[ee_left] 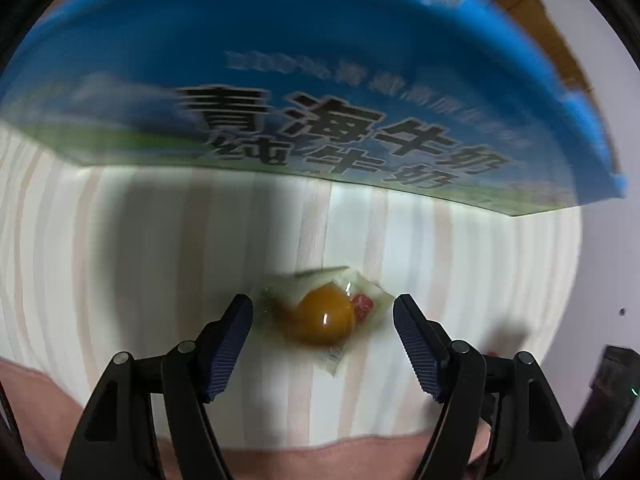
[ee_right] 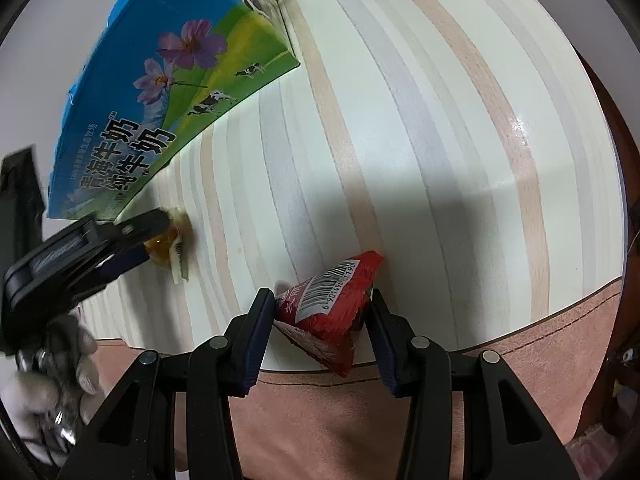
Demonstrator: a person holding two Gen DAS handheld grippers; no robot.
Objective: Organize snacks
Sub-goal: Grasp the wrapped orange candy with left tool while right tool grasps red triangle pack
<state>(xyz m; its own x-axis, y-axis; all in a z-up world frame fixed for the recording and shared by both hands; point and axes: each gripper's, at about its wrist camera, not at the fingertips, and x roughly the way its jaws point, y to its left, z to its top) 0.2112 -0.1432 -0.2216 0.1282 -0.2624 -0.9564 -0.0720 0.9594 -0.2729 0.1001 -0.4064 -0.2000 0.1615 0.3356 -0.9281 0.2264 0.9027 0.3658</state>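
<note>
A clear packet with an orange-yellow jelly [ee_left: 324,314] lies on the striped table [ee_left: 120,248], just in front of a blue milk carton box [ee_left: 320,80]. My left gripper [ee_left: 323,304] points down over it and is open. The jelly sits between the fingers, with a gap on both sides. In the right wrist view, my right gripper [ee_right: 320,298] is shut on a red snack packet [ee_right: 328,304] with a barcode, near the table's front edge. The left gripper [ee_right: 152,240] shows there at the left, over the jelly [ee_right: 168,240], beside the box [ee_right: 160,100].
The striped table [ee_right: 420,120] stretches far and right of the box. A pink cloth surface [ee_right: 360,420] lies below its front edge. A gloved hand [ee_right: 52,360] holds the left gripper's handle. Brown cardboard [ee_left: 532,4] shows behind the box.
</note>
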